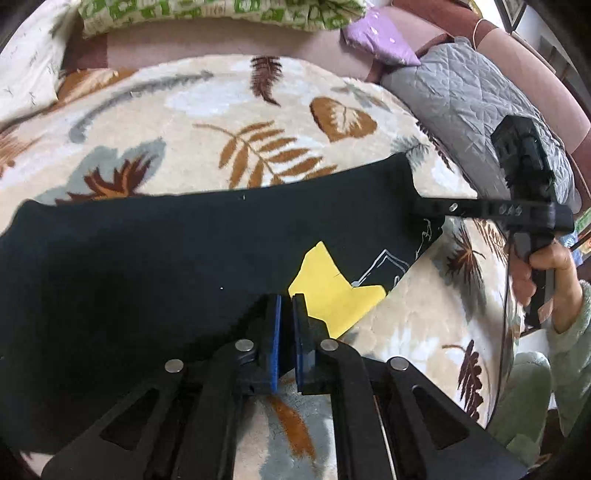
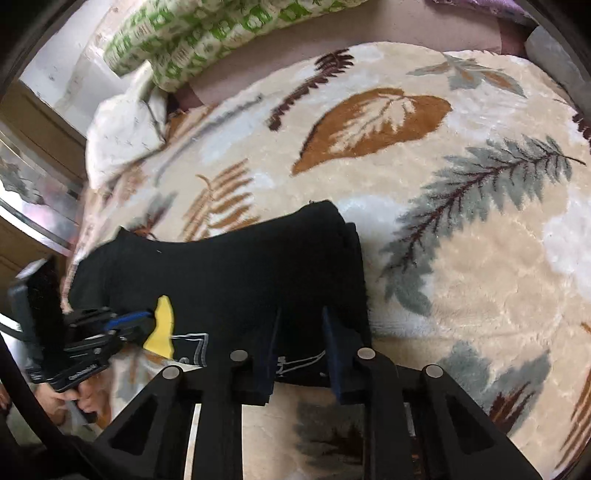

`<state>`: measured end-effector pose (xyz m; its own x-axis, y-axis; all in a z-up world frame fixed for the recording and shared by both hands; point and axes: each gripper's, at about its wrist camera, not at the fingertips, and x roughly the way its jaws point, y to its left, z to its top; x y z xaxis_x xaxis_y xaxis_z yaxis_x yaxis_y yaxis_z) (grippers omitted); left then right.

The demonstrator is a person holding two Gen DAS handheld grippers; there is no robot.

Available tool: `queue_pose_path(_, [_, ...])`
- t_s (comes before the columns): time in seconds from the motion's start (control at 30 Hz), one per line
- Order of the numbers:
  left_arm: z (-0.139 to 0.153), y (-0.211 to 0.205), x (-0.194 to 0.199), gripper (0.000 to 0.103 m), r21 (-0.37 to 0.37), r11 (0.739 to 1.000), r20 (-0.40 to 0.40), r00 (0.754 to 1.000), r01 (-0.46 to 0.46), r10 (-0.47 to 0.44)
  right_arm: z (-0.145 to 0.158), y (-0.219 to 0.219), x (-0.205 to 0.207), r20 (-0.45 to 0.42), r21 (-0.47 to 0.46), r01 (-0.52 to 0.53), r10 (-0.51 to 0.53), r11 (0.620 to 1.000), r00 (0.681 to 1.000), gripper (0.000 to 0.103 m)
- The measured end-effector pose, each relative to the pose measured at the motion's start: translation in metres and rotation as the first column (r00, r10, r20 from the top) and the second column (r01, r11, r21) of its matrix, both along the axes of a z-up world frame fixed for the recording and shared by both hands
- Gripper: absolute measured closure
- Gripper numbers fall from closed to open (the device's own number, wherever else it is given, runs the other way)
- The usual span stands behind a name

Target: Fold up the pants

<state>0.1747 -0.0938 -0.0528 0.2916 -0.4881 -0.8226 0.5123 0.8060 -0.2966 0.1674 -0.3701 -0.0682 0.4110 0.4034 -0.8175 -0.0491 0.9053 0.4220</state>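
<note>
Black pants [image 1: 166,251] with a yellow patch [image 1: 328,291] and white line print lie flat across a leaf-patterned blanket [image 1: 221,122]. They also show in the right wrist view [image 2: 236,266]. My left gripper [image 1: 286,306] sits at the near edge of the pants beside the yellow patch, its blue pads nearly together with a thin gap and nothing visibly pinched. My right gripper [image 2: 299,325] is open, its fingers straddling the near edge of the pants at the right end. It also shows in the left wrist view [image 1: 421,206], touching the pants' right corner.
A green-and-white patterned pillow [image 1: 221,14] lies at the back, a white pillow [image 2: 122,133] at the left. A grey quilted cover [image 1: 472,107] and a purple cushion [image 1: 380,40] lie at the right. The blanket spreads wide to the right of the pants [image 2: 480,221].
</note>
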Motion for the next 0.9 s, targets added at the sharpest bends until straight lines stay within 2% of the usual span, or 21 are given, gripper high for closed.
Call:
queue_pose_path(0.07, [0.010,-0.011,-0.009,0.098,-0.004,1.000,0.051,0.999,0.014,-0.014,0.013,-0.012,-0.001,0.034,0.000,0.002,-0.002,1.000,0.999,0.076])
queue_pose_path(0.1, [0.018,-0.022,-0.016,0.098,-0.041,0.998,0.067,0.997,0.040,-0.037,0.016,-0.017,0.000,0.035,0.006,-0.002,0.002,1.000,0.999,0.076])
queue_pose_path(0.17, [0.024,-0.041,-0.022,0.098,-0.093,0.992,0.071,0.995,0.081,-0.074,0.017,-0.027,0.004,0.020,0.025,-0.007,0.006,1.000,1.000,0.076])
queue_pose_path(0.23, [0.028,-0.072,-0.031,0.098,-0.098,0.985,0.090,0.987,0.139,-0.130,0.015,-0.031,0.009,0.008,0.026,-0.025,0.025,0.999,1.000,0.075])
queue_pose_path(0.37, [0.021,-0.131,-0.047,0.098,-0.025,0.966,0.110,0.961,0.256,-0.252,0.010,-0.043,0.013,-0.007,0.059,-0.025,0.026,0.998,1.000,0.073])
queue_pose_path(0.53, [0.013,-0.167,-0.054,0.098,0.111,0.941,0.172,0.926,0.321,-0.336,0.000,-0.055,0.017,-0.024,0.111,-0.038,0.041,0.993,0.999,0.070])
queue_pose_path(0.6, [0.011,-0.174,-0.057,0.098,0.192,0.923,0.222,0.902,0.333,-0.371,-0.003,-0.055,0.020,-0.033,0.129,-0.054,0.059,0.990,0.998,0.062])
queue_pose_path(0.63, [0.009,-0.178,-0.059,0.098,0.236,0.911,0.245,0.886,0.339,-0.393,-0.005,-0.054,0.021,-0.036,0.132,-0.060,0.065,0.989,0.997,0.061])
queue_pose_path(0.73, [0.005,-0.187,-0.072,0.098,0.388,0.854,0.330,0.813,0.346,-0.480,-0.010,-0.053,0.029,-0.058,0.138,-0.073,0.082,0.988,0.995,0.059])
queue_pose_path(0.8, [0.008,-0.185,-0.079,0.098,0.440,0.847,0.404,0.776,0.298,-0.484,-0.013,-0.054,0.033,-0.070,0.134,-0.075,0.084,0.988,0.994,0.055])
queue_pose_path(0.83, [0.008,-0.184,-0.080,0.093,0.458,0.847,0.441,0.758,0.269,-0.480,-0.014,-0.055,0.034,-0.067,0.137,-0.076,0.085,0.988,0.994,0.055])
queue_pose_path(0.87, [0.009,-0.182,-0.085,0.089,0.488,0.843,0.494,0.725,0.226,-0.481,-0.015,-0.056,0.034,-0.064,0.146,-0.077,0.087,0.986,0.994,0.054])
queue_pose_path(0.9, [0.008,-0.183,-0.089,0.077,0.509,0.837,0.524,0.700,0.200,-0.486,-0.016,-0.056,0.035,-0.062,0.154,-0.076,0.087,0.985,0.994,0.053])
